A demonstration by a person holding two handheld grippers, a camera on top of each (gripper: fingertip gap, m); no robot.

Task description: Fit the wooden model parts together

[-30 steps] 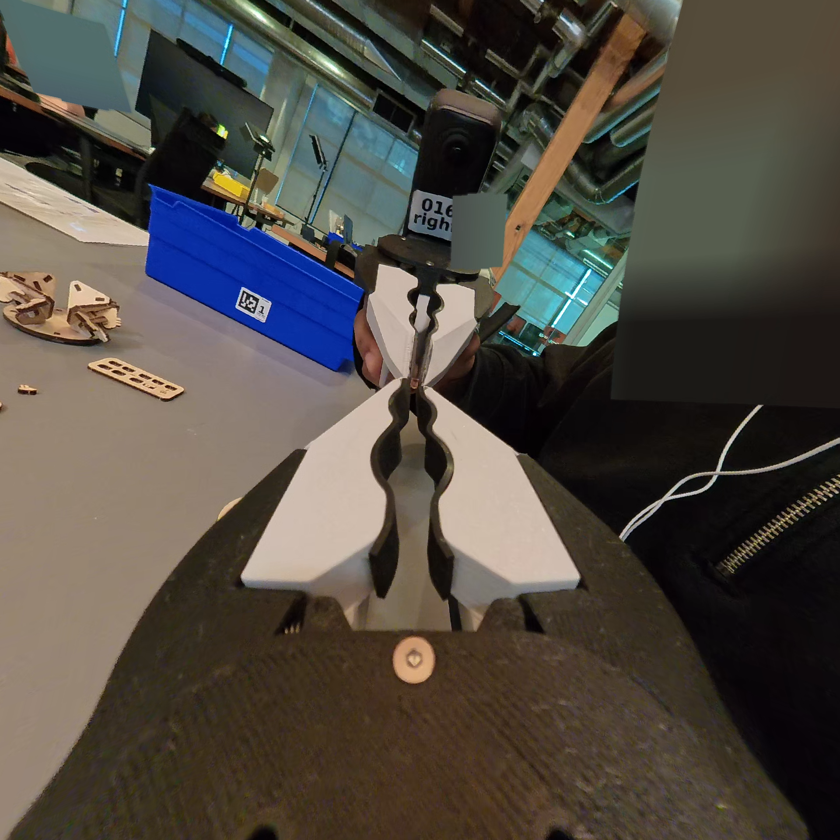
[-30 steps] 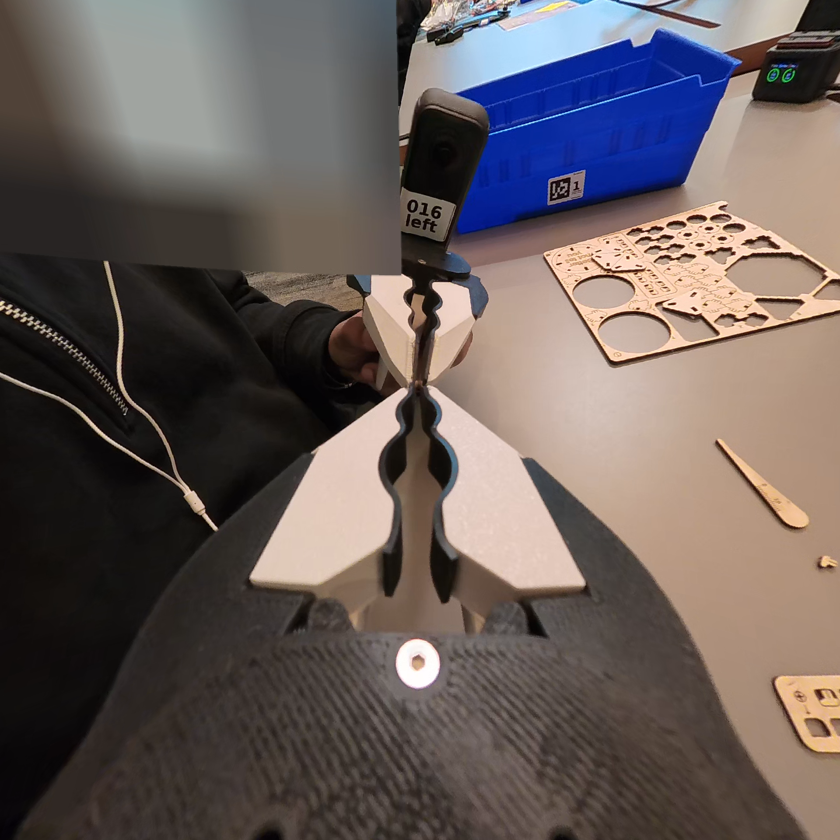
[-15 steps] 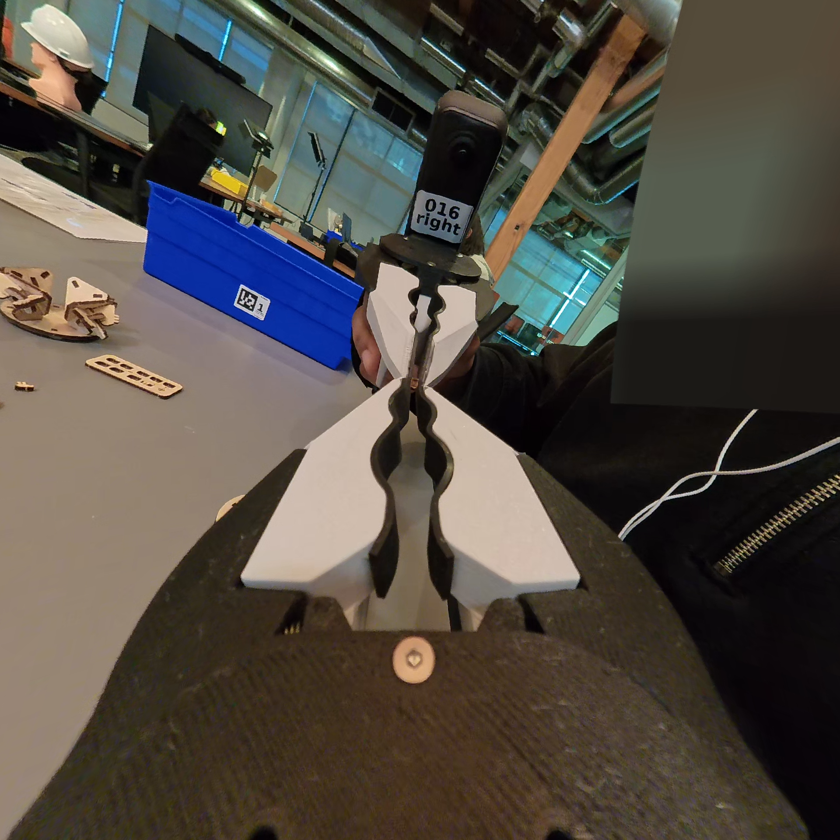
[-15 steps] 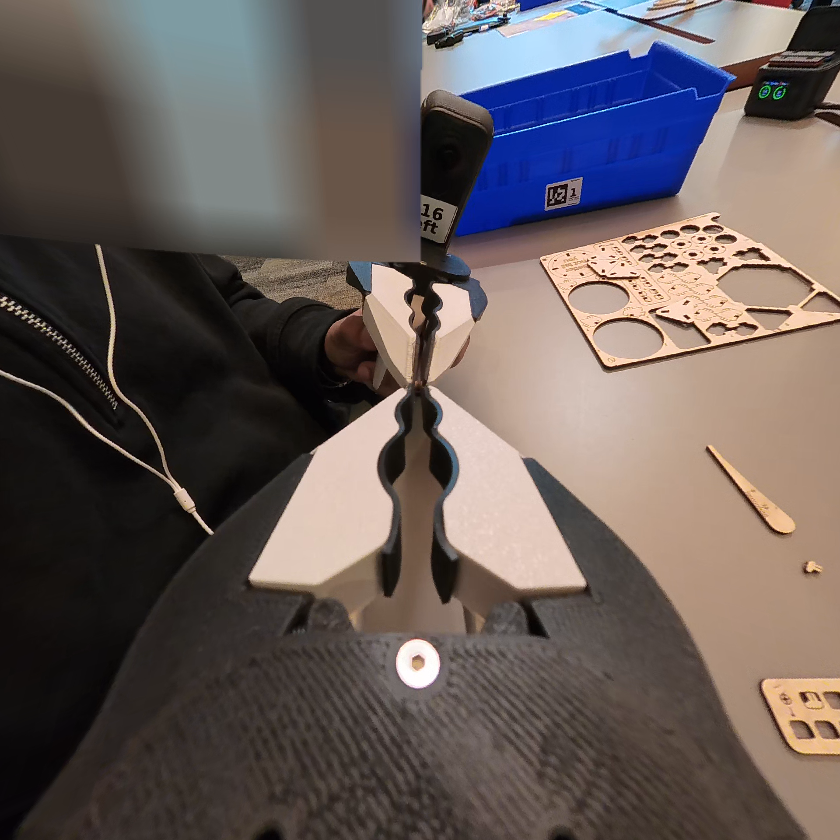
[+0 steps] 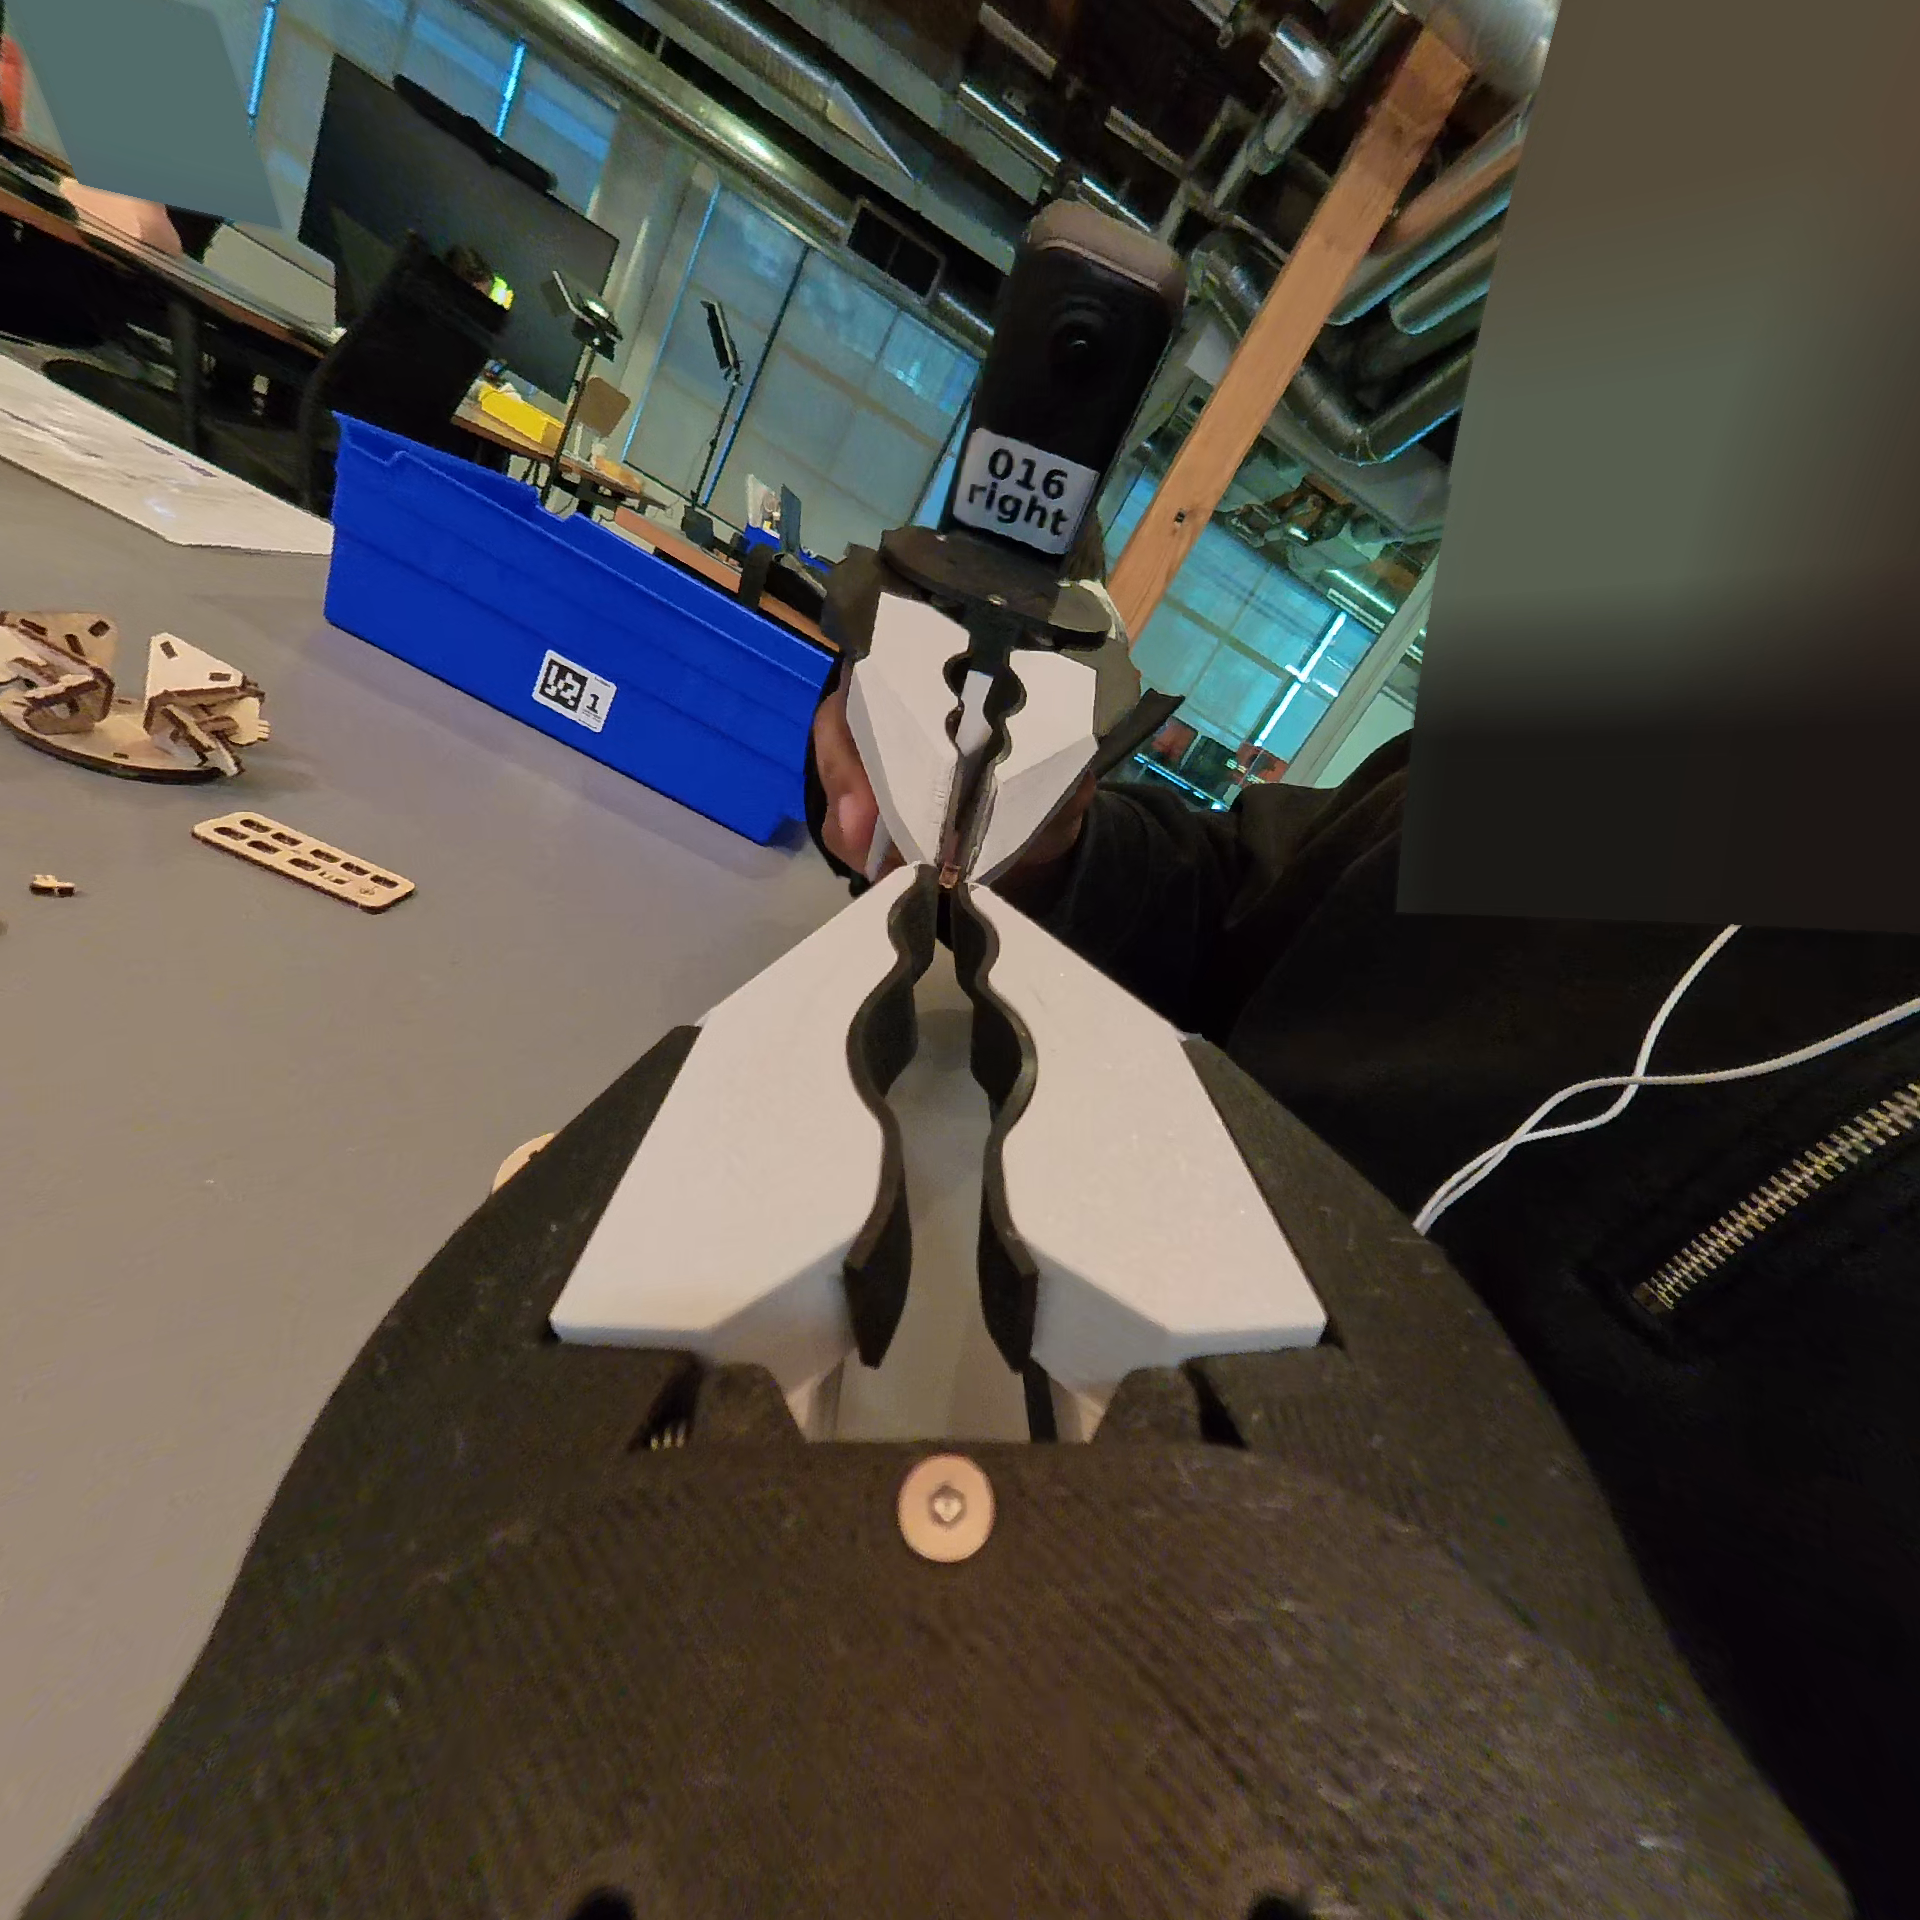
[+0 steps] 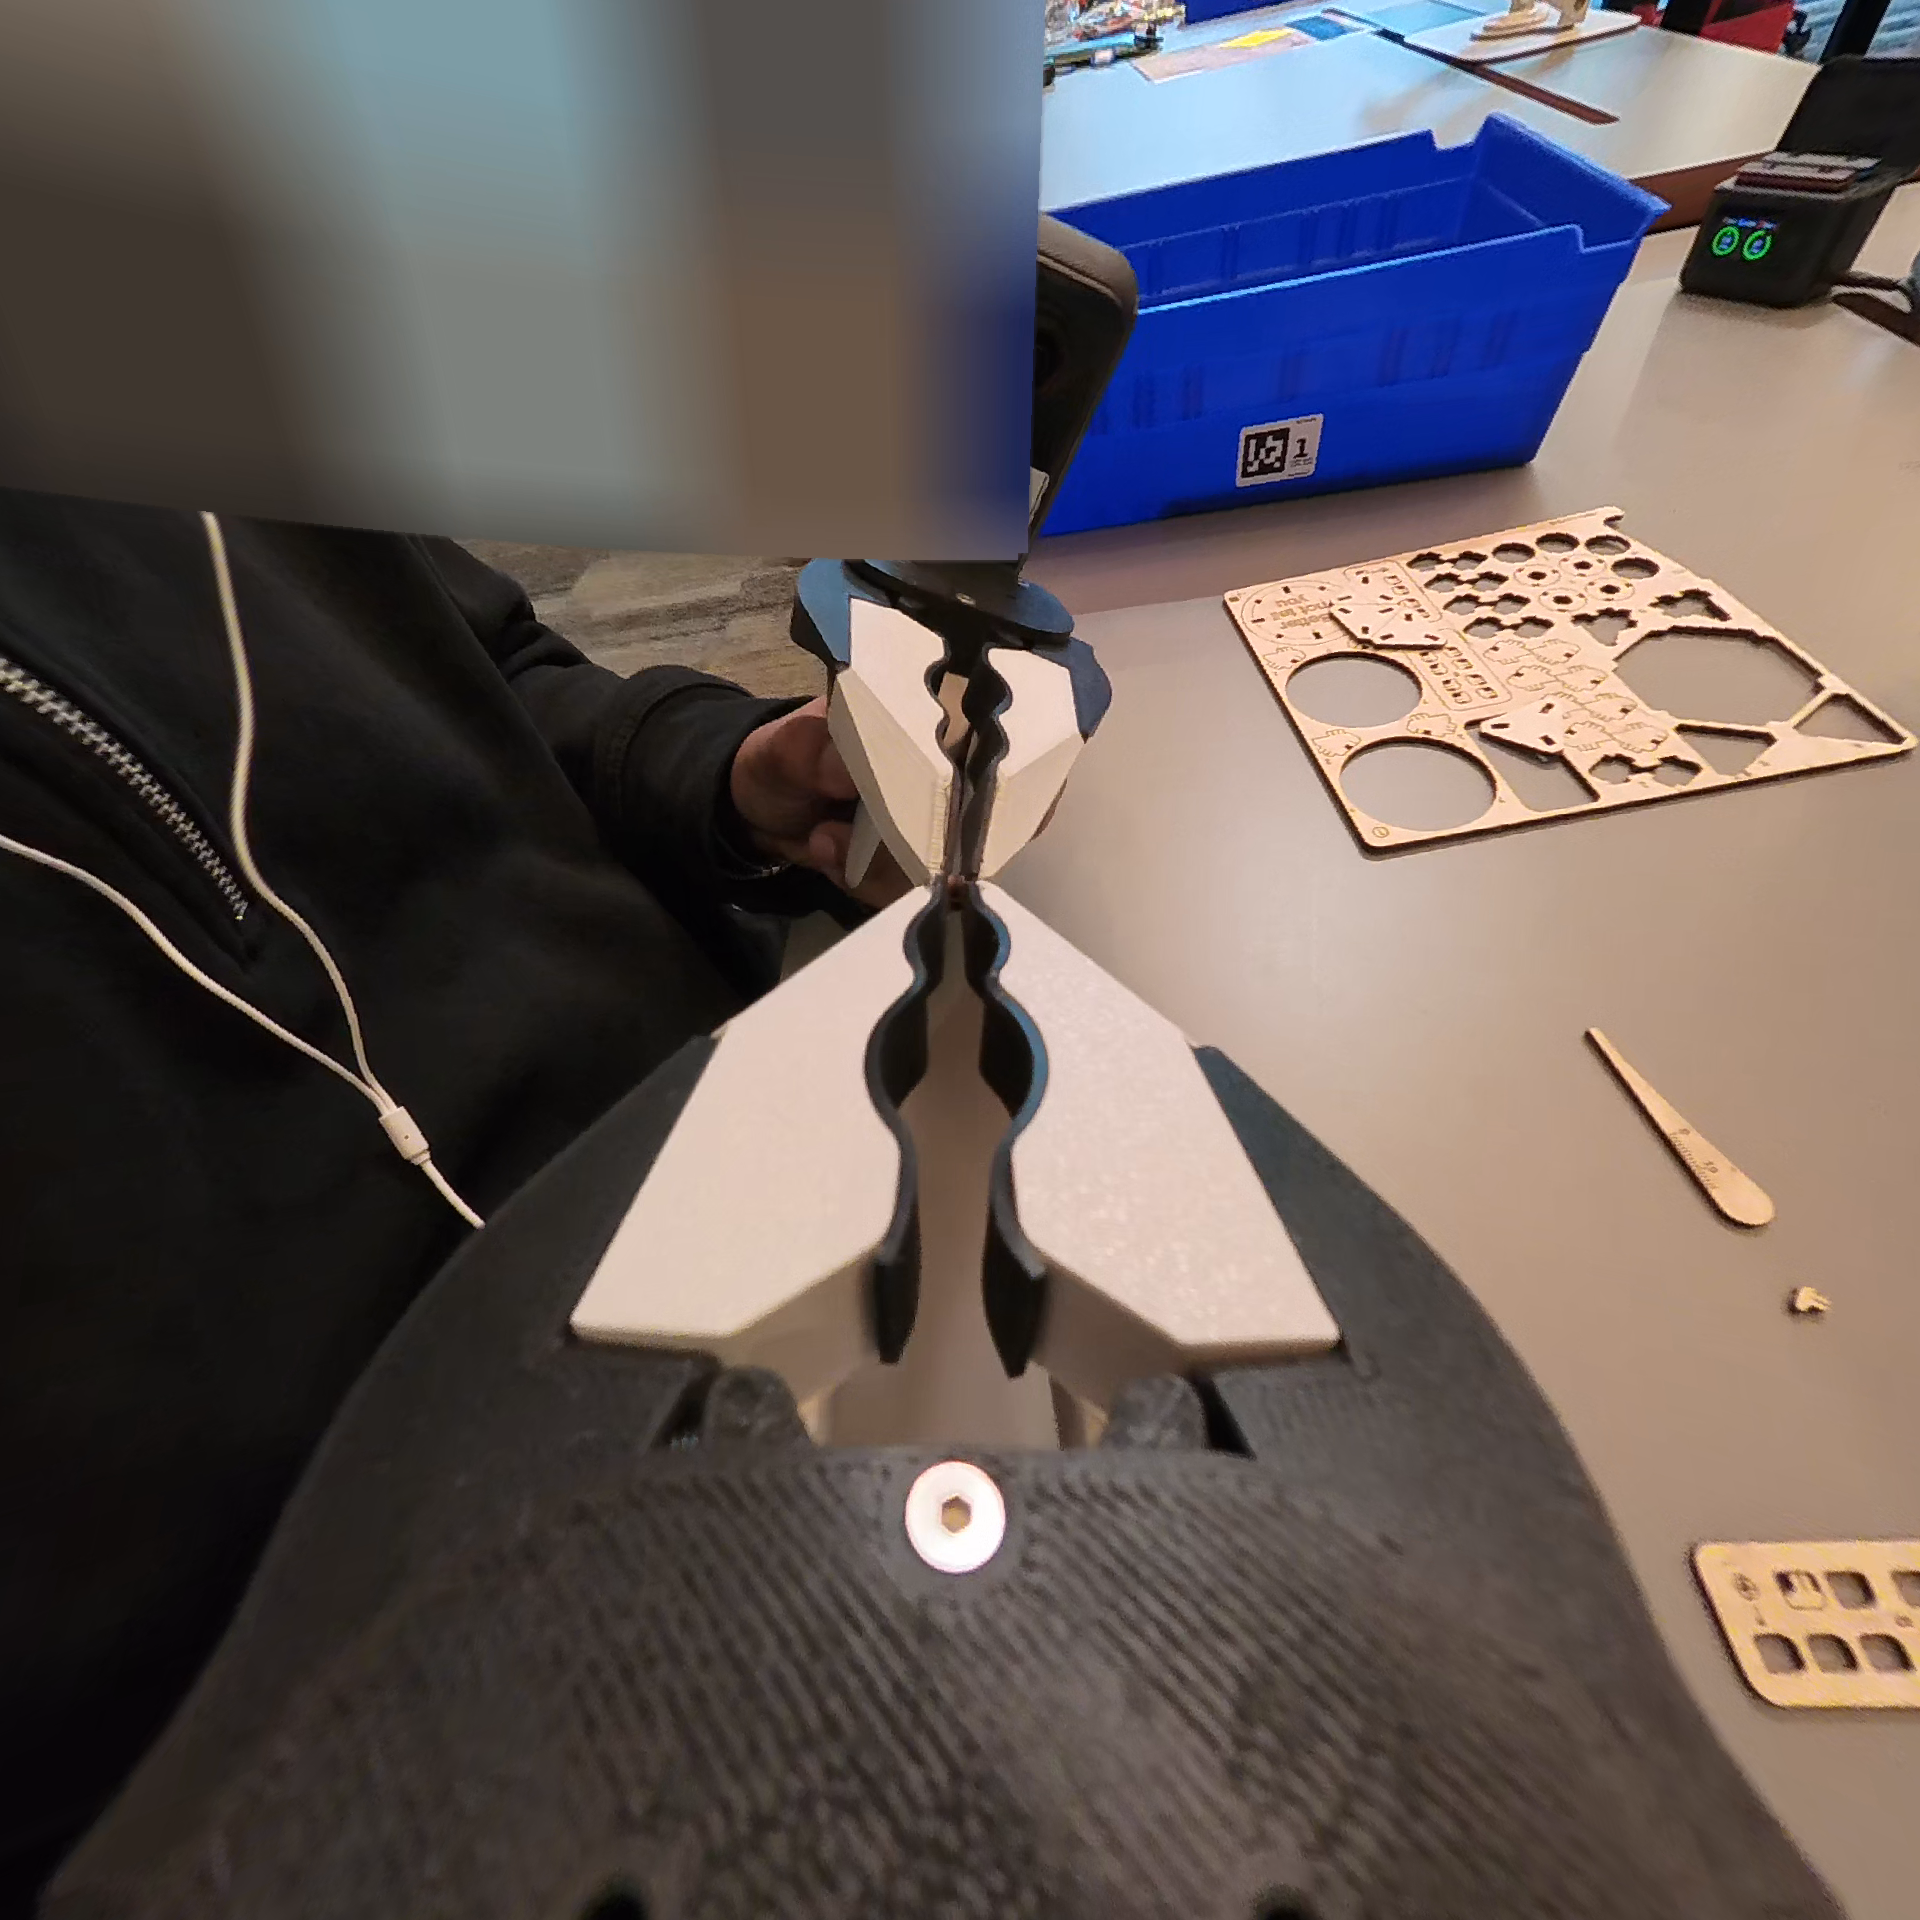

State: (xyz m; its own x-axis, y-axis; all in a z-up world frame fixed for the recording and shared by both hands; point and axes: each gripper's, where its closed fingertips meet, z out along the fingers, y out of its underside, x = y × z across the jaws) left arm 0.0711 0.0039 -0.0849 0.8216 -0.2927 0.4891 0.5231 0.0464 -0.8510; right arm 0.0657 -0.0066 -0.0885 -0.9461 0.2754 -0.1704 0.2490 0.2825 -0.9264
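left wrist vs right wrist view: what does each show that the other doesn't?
Left wrist only: wooden model, small slotted strip, monitor, ceiling pipes.
Right wrist only: cut-out wooden sheet, wooden stick, black device with green lights.
Both: blue bin, grey table, left gripper and right gripper tip to tip, jaws shut, a tiny brown piece between the tips.

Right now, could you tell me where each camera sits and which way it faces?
Left wrist view: on the left gripper, facing the right gripper tip to tip; sleeve, jacket visible.
Right wrist view: on the right gripper, facing the left gripper; hand visible.
Shared: blue bin, grey table, both grippers shut.
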